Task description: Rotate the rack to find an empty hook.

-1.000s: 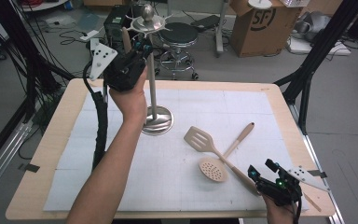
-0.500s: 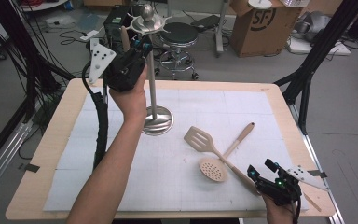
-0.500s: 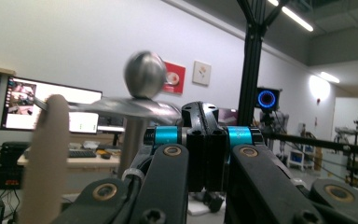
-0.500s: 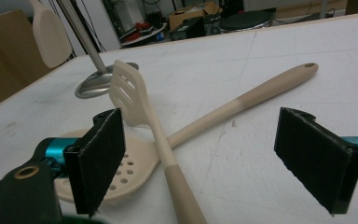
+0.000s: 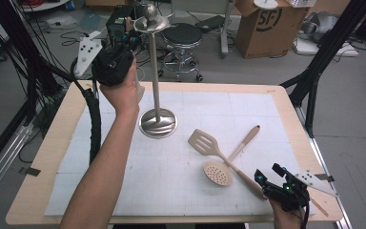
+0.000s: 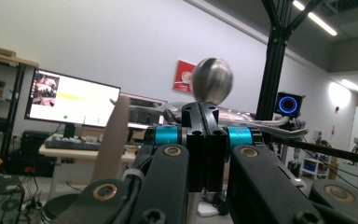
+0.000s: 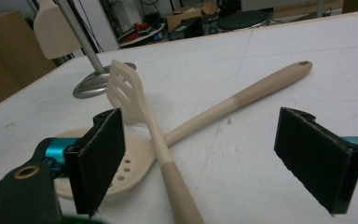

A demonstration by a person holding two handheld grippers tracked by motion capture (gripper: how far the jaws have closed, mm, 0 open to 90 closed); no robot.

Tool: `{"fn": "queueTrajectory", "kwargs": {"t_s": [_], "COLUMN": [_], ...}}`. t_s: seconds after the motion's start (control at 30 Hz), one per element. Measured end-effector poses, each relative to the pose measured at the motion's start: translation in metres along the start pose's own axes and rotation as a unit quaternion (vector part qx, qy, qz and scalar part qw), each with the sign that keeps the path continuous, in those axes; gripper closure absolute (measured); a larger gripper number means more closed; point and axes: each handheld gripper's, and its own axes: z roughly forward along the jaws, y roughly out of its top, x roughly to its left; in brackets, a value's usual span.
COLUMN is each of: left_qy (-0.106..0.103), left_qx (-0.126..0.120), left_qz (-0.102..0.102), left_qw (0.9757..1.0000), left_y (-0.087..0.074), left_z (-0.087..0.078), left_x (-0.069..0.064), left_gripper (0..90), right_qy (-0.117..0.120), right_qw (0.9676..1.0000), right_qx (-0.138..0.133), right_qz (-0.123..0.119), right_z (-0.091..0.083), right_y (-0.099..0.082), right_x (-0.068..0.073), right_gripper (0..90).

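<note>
A steel utensil stand (image 5: 158,123) rises from the mat, its ball top (image 6: 212,79) just beyond my left gripper (image 5: 124,47). That gripper is raised by the stand's hook arms with its jaws pressed together. A beige utensil (image 5: 138,90) hangs upright beside the pole, its handle (image 6: 116,135) just left of the jaws; whether it is held or hooked I cannot tell. A slotted spatula (image 5: 205,143) lies crossed over a perforated spoon (image 5: 218,172). My right gripper (image 5: 267,175) is open at the near right corner, level with the spatula's handle (image 7: 177,186).
A white gridded mat (image 5: 248,109) covers the wooden table (image 5: 52,143). Past the far edge are a black stool (image 5: 183,36), a cardboard box (image 5: 264,26) and floor cables. Black frame legs (image 5: 314,71) stand at the right.
My left hand and gripper have shifted slightly left, away from the stand's pole. The right gripper and the utensils on the mat have not moved.
</note>
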Motion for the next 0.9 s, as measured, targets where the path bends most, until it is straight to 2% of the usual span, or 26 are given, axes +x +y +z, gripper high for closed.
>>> {"fn": "queueTrajectory", "kwargs": {"t_s": [0.07,0.17,0.27,0.37,0.4,0.43,0.5,0.57,0.63,0.7,0.77,0.9], "left_qy": [-0.001,-0.009,-0.027,-0.034,-0.035,-0.038,-0.043,-0.054,-0.049,-0.053,-0.06,-0.074], "left_qx": [0.002,0.013,0.018,0.023,0.025,0.027,0.035,0.04,0.046,0.049,0.055,0.061], "left_qz": [-0.01,0.002,-0.005,-0.015,-0.018,-0.022,-0.024,-0.041,-0.05,-0.045,-0.037,-0.021], "left_qw": [1.0,0.9999,0.9995,0.9991,0.9989,0.9986,0.9982,0.9969,0.9965,0.9964,0.996,0.9952], "left_y": [0.0,-0.001,-0.003,-0.005,-0.005,-0.005,-0.005,-0.004,-0.003,-0.003,-0.003,-0.008], "left_z": [0.0,-0.002,-0.007,-0.015,-0.019,-0.022,-0.029,-0.037,-0.044,-0.052,-0.059,-0.077], "left_x": [0.005,0.006,0.007,0.01,0.012,0.013,0.015,0.019,0.02,0.019,0.016,0.013], "left_gripper": [89.8,89.8,88.3,75.9,67.5,67.5,59.4,52.5,45.6,42.2,40.0,39.3], "right_qy": [-0.001,-0.002,0.0,-0.001,-0.002,-0.002,-0.005,-0.007,-0.006,-0.004,0.004,0.014], "right_qw": [1.0,1.0,1.0,1.0,1.0,1.0,0.9999,0.9999,0.9999,0.9999,0.9996,0.9995], "right_qx": [0.002,0.002,0.005,0.004,0.007,0.007,0.013,0.012,0.012,0.007,-0.002,-0.002], "right_qz": [0.003,0.003,0.002,-0.005,-0.004,-0.004,0.0,0.006,0.007,0.011,0.029,0.028], "right_z": [0.0,0.0,0.002,0.004,0.005,0.005,0.007,0.007,0.007,0.008,0.009,0.01], "right_y": [0.0,0.0,0.0,0.0,0.0,0.0,0.0,0.0,0.0,0.001,0.004,0.008], "right_x": [0.0,0.0,0.001,0.002,0.001,0.001,-0.002,-0.004,-0.005,-0.005,-0.003,0.003], "right_gripper": [15.4,15.4,15.4,15.4,15.4,15.4,15.4,15.4,15.4,15.4,15.4,15.4]}}
